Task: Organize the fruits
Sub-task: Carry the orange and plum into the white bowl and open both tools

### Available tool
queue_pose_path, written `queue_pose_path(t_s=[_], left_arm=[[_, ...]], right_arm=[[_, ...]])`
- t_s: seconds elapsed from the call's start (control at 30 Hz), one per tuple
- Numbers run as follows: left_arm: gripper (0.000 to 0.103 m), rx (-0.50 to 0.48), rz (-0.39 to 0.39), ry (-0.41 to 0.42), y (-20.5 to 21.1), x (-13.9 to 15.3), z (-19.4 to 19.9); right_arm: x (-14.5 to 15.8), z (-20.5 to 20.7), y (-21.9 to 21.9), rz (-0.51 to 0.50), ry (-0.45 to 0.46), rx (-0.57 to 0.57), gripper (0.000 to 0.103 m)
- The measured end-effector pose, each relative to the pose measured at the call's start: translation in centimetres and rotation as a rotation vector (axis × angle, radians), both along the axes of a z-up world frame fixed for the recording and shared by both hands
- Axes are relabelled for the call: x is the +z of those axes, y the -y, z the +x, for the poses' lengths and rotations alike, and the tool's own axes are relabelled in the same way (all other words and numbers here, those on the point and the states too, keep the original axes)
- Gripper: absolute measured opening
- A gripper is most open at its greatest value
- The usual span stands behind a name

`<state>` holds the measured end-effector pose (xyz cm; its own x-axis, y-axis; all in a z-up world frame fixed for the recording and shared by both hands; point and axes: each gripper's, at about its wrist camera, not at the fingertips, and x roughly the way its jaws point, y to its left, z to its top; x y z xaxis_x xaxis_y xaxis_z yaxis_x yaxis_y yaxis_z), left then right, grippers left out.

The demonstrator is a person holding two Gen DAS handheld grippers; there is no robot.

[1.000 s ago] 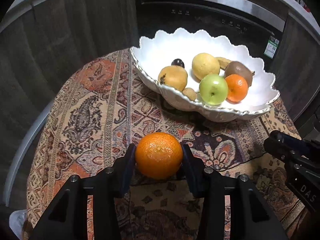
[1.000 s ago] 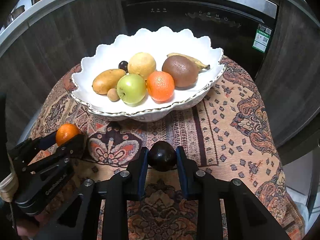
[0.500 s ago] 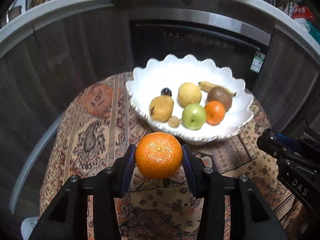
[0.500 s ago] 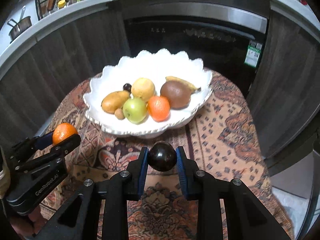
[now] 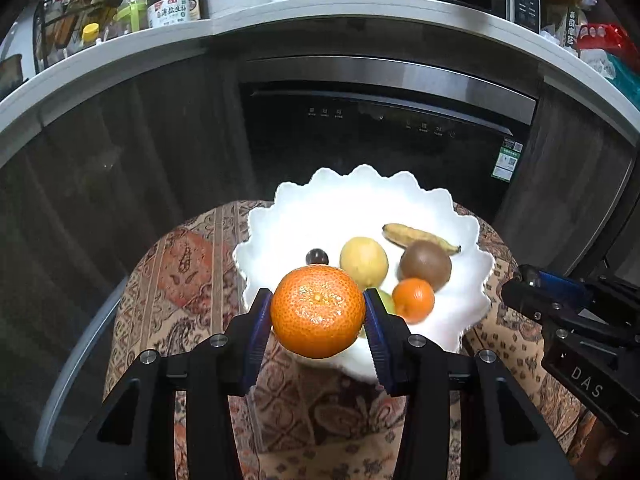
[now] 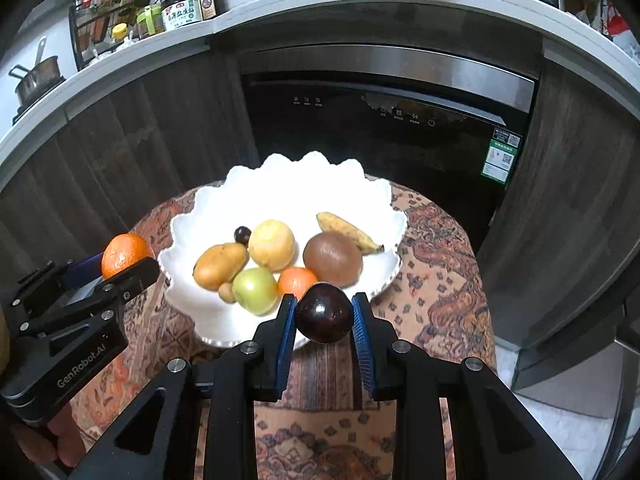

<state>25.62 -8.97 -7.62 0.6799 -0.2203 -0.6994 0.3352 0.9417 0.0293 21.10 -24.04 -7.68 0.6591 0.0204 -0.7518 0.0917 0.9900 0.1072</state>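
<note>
1. Your left gripper (image 5: 318,316) has its jaws closed on a pebbly orange tangerine (image 5: 318,317), held above the near rim of the white scalloped bowl (image 5: 472,280).
2. Your right gripper (image 6: 324,314) has its jaws closed on a glossy dark plum (image 6: 324,313), at the bowl's 6 o'clock edge.
3. Inside the bowl lie a kiwi (image 6: 332,258), banana (image 6: 348,226) and green apple (image 6: 256,291), with bare white at 12 o'clock.
4. The patterned cloth (image 6: 440,280) covers the round worktop; a dark dishwasher (image 6: 380,132) stands beyond it.

dim warm indoor light | bowl (image 5: 360,200) overexposed — glare | fisheye edges bent, dark
</note>
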Motion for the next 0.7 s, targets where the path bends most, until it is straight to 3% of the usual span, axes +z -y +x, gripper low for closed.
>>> queue_pose_path(t_s=[0.3, 0.7], left_arm=[[0.045, -0.007, -0.002, -0.027, 0.8, -1.1, 3.7], [0.046, -0.037, -0.02, -0.143, 1.7, -4.4, 5.6]], right_arm=[[-1.1, 3.5, 0.2, -0.001, -0.032, 0.016, 0.029], [-3.8, 5.5, 0.3, -0.001, -0.108, 0.036, 0.029]])
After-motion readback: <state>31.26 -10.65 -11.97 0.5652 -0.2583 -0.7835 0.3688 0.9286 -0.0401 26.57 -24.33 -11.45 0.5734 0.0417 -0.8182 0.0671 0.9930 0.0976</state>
